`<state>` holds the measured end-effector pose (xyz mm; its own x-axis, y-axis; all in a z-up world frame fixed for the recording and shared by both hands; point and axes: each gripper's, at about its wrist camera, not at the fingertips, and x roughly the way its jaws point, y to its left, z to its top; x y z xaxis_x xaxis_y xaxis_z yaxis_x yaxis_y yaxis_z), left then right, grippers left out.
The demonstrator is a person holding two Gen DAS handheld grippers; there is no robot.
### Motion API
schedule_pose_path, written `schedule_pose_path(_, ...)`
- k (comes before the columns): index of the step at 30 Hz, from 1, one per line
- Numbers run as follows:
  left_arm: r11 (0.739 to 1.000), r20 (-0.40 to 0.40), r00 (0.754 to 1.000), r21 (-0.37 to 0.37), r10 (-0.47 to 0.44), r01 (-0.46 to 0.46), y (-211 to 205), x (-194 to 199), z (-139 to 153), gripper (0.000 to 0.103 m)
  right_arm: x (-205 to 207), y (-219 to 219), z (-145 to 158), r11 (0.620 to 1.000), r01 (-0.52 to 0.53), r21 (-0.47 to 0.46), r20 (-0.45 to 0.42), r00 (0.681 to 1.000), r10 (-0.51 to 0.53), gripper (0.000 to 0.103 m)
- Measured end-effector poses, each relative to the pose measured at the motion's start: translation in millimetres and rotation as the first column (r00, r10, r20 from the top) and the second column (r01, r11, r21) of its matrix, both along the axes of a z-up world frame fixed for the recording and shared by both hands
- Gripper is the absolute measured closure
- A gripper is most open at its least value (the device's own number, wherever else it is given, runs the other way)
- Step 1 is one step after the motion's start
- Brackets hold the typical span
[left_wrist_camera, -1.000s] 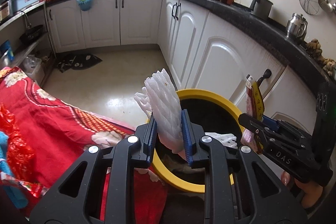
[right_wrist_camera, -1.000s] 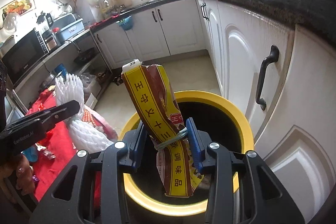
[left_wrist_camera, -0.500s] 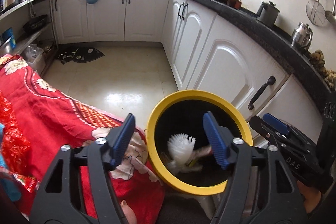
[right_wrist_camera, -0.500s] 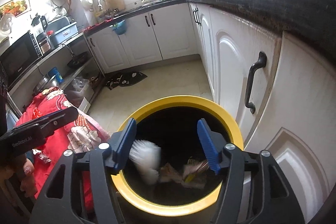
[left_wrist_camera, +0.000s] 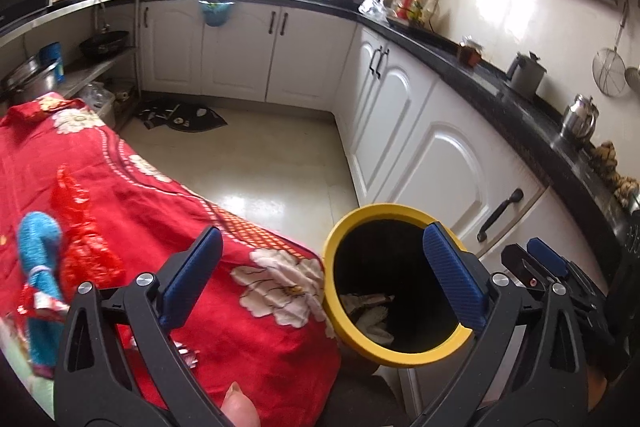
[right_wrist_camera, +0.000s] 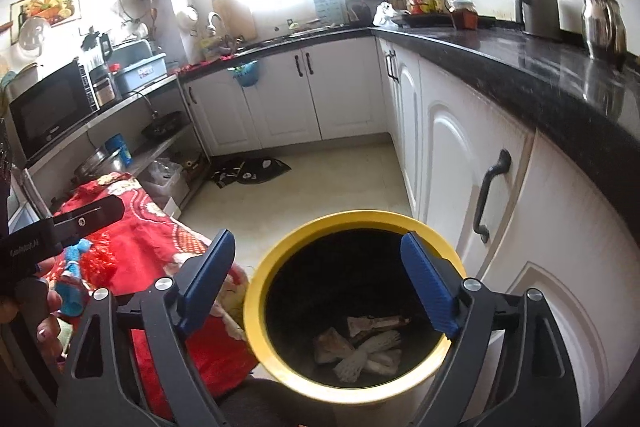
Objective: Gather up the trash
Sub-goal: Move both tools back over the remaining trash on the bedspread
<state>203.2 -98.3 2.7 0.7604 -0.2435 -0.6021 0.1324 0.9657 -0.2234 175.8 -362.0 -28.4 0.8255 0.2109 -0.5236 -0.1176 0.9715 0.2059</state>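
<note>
1. Left gripper (left_wrist_camera: 320, 275) gapes wide, empty, above the table edge.
2. Right gripper (right_wrist_camera: 318, 281) gapes wide, empty, over the bin (right_wrist_camera: 256, 291).
3. Trash (right_wrist_camera: 360, 347) lies on the bin's floor, at 6 o'clock.
4. Red cloth (left_wrist_camera: 160, 195) lies at the bin's 9 o'clock.

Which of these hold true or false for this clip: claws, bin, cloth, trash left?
1. Both claws, left claw and right claw, are open and empty. True.
2. The bin is empty. False: white foam net and other trash lie at its bottom.
3. A blue item lies on the red cloth. True.
4. The bin's rim is green. False: it is yellow.
</note>
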Motion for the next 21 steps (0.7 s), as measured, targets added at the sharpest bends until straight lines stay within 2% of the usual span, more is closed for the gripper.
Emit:
schedule_pose_path(9,0.997,0.043,0.996,-0.026,0.081,-0.08,43.8,-26.4,17.6,0.011,-14.1,25.4,17.9,0.998,-0.06,-0.004,0.037,0.998,0.06,0.019)
schedule_pose_path(21,0.983,0.069,0.981,-0.038,0.182,-0.18,93.4,-51.4,26.5,0.011,-28.9,64.1,32.7,0.988,-0.153,-0.011,0.062,0.986,0.153,0.016)
